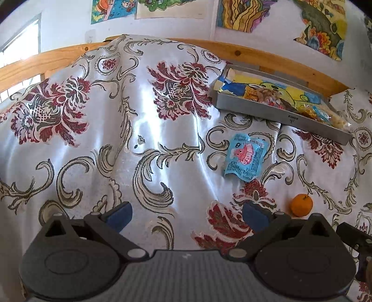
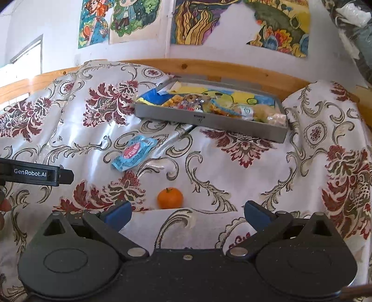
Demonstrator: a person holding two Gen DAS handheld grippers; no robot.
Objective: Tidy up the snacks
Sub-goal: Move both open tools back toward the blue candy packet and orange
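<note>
A grey tray (image 1: 274, 115) (image 2: 230, 125) holding several snack packets sits at the far side of the floral cloth. In front of it a light blue snack packet (image 1: 245, 156) (image 2: 133, 155) lies flat on the cloth. Nearer me rests a small orange (image 1: 301, 205) (image 2: 170, 198). My left gripper (image 1: 186, 215) is open and empty, with the packet ahead to its right and the orange off its right finger. My right gripper (image 2: 187, 215) is open and empty too, with the orange just ahead between its fingers, slightly left of centre.
A wooden rail (image 1: 267, 58) (image 2: 209, 67) runs behind the cloth-covered surface, below a wall with colourful drawings (image 2: 197, 21). The other gripper's black body (image 2: 34, 174) (image 1: 355, 237) shows at each view's edge. The cloth (image 1: 111, 139) is wrinkled and humped at left.
</note>
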